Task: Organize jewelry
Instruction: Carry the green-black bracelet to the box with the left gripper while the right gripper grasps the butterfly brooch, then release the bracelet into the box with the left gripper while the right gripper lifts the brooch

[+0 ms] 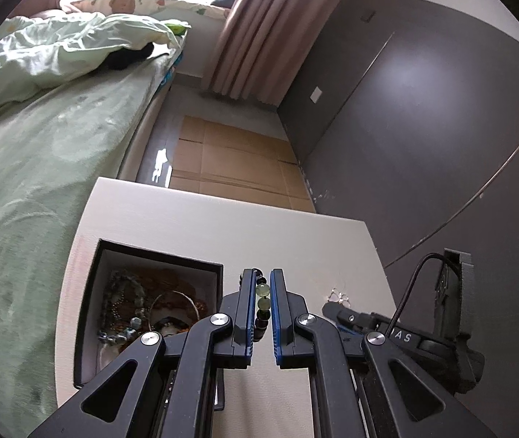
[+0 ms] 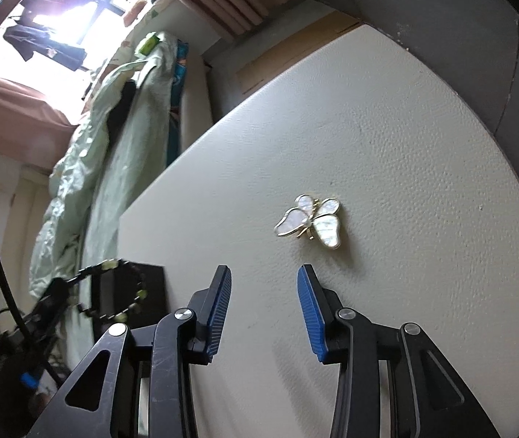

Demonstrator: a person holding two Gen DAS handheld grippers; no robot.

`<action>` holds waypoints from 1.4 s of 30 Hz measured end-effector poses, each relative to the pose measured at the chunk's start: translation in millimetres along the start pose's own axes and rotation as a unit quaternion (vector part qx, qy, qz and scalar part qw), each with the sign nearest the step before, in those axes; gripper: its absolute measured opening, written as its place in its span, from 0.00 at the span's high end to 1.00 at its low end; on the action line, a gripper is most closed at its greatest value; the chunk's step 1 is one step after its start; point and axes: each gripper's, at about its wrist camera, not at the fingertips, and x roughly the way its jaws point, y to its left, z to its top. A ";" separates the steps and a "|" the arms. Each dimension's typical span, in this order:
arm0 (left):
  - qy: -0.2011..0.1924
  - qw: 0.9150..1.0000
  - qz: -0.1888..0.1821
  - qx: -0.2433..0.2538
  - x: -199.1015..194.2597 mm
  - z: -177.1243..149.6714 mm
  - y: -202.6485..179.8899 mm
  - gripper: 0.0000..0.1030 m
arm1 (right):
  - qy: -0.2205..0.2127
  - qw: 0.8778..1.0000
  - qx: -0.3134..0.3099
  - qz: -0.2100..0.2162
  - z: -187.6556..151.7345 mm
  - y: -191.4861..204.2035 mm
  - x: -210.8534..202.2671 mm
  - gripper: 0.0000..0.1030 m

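- Beaded bracelet (image 1: 262, 304) of dark and pale green beads, pinched between the blue pads of the left hand-held gripper (image 1: 262, 284), raised above the surface just right of the jewelry box; in the right wrist view, same bracelet (image 2: 120, 292) hanging as a loop in front of the box.
- Butterfly brooch (image 2: 310, 223), white pearly wings with gold edging, flat on the surface ahead of the right hand-held gripper (image 2: 263, 273), apart from its fingertips; seen small in the left view too (image 1: 339, 296), just past the other tool.
- Right hand-held gripper spread wide, nothing between the pads, low over the surface.
- Jewelry box (image 1: 88, 314), dark-walled, open on top, near the left edge of the surface; a heap of bead strands and a bangle (image 1: 175, 303) inside.
- Surface (image 1: 223, 226) pale and finely textured.
- Bed (image 1: 40, 168) with light green sheet alongside on the left; flattened cardboard (image 1: 230, 160) on the floor beyond; pink curtain (image 1: 259, 29) and grey wall behind.
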 end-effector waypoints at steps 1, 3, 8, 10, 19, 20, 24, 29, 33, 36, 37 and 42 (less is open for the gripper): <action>-0.003 1.000 -0.002 -0.001 -2.2 0.5 1.1 0.93 | -0.005 1.000 0.000 -0.002 1.8 0.3 -0.8 0.51; -0.007 1.000 -0.004 -0.002 -6.1 0.9 3.6 0.93 | -0.018 1.000 -0.003 -0.014 3.6 1.0 -3.3 0.44; -0.015 1.000 -0.010 -0.008 -14.3 3.6 8.7 0.93 | -0.035 0.999 -0.009 -0.036 8.8 1.1 -5.9 0.43; -0.016 1.000 -0.010 -0.009 -14.5 4.4 10.1 0.93 | -0.037 0.998 -0.014 -0.046 10.1 2.0 -6.1 0.43; -0.016 1.000 -0.011 -0.009 -13.4 5.8 10.9 0.93 | -0.048 0.985 -0.082 -0.142 8.3 17.4 -4.4 0.37; -0.016 1.000 -0.011 -0.009 -14.0 5.5 11.0 0.93 | -0.049 0.983 -0.092 -0.153 8.4 20.6 -2.3 0.37; -0.021 1.000 -0.010 -0.010 -16.5 6.2 12.7 0.93 | -0.053 0.968 -0.138 -0.201 9.6 34.3 9.1 0.37; -0.039 0.999 -0.019 -0.017 -34.5 9.7 16.9 0.93 | -0.054 0.954 -0.171 -0.239 4.4 42.6 14.0 0.37; -0.052 0.998 -0.013 -0.015 -48.6 10.9 24.3 0.93 | -0.062 0.946 -0.186 -0.257 2.0 43.6 11.1 0.58; -0.051 0.999 -0.001 -0.020 -51.2 10.9 35.4 0.93 | -0.059 0.951 -0.177 -0.248 1.0 42.4 8.0 0.58; -0.050 0.999 0.003 -0.022 -50.9 10.9 39.0 0.93 | -0.057 0.953 -0.173 -0.241 0.5 42.1 6.8 0.58; -0.046 0.998 0.021 -0.029 -48.2 11.7 53.7 0.92 | -0.057 0.965 -0.160 -0.198 -4.1 49.1 -0.9 0.59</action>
